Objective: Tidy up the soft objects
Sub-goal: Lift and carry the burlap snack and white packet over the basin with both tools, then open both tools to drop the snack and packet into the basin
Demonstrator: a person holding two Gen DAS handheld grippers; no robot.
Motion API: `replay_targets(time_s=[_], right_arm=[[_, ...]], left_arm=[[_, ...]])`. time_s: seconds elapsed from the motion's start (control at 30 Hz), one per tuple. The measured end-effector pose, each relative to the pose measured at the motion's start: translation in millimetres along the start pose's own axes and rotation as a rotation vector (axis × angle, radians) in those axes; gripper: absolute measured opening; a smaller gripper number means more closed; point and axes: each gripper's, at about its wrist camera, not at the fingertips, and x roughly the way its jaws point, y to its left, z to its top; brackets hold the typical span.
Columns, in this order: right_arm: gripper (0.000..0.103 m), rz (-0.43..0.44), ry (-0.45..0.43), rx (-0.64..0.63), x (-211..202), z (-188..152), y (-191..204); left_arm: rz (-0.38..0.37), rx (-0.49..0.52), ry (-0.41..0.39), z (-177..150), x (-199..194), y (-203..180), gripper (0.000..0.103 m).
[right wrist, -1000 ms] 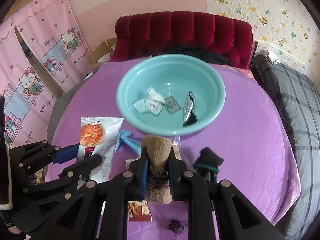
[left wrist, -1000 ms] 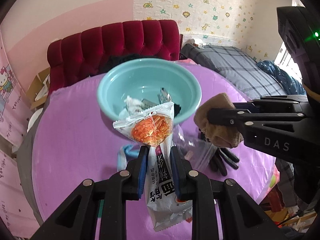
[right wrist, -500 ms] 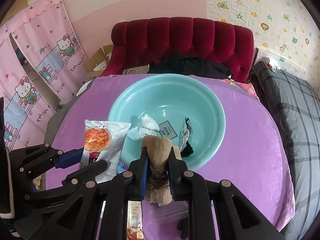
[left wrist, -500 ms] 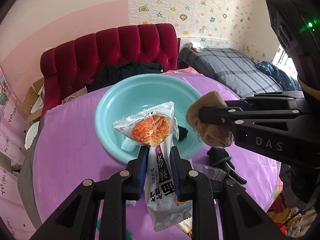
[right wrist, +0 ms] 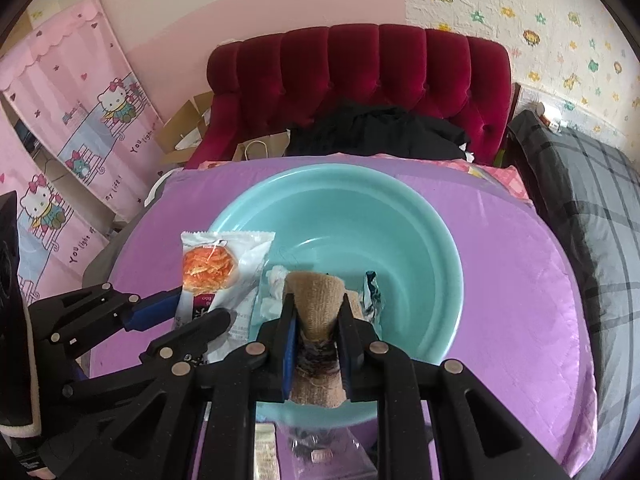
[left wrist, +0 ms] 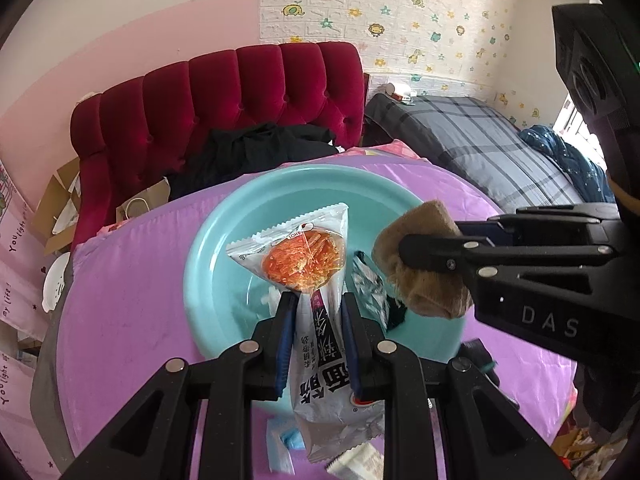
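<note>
A white snack packet with an orange picture stands upright in my left gripper, which is shut on its lower half. My right gripper is shut on a brown knitted sock. Both hang over the near side of the teal basin on the purple table. In the left wrist view the sock and the right gripper sit to the right of the packet. In the right wrist view the left gripper and packet are at left. White crumpled wrappers and a silver-dark packet lie in the basin.
The round table wears a purple cloth. Small packets and a black item lie at its near edge. Behind it stand a red tufted sofa with black clothes, a paper bag, and a plaid bed at right.
Both grippers have travelled forward together with their loads, from in front of the basin to above its near side. The grips on the packet and the sock look unchanged.
</note>
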Motion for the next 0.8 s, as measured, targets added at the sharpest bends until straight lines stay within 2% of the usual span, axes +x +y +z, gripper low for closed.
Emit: replay_targets(time_s=[0.43,0.73,0.8], right_arm=[[0.019,-0.009,0.023,0.066,55,23,-23],[0.019,0.026,0.087,0.109,91,21,-32],[0.022,0.026,0.088,0.121,93,22,-32]], left_arm=[[0.023,0.014,0.057,15,70,7,0.025],[0.028,0.021,0.083,10,88,11,0.025],[0.027,0.024,0.078,11,85,9,0.026]])
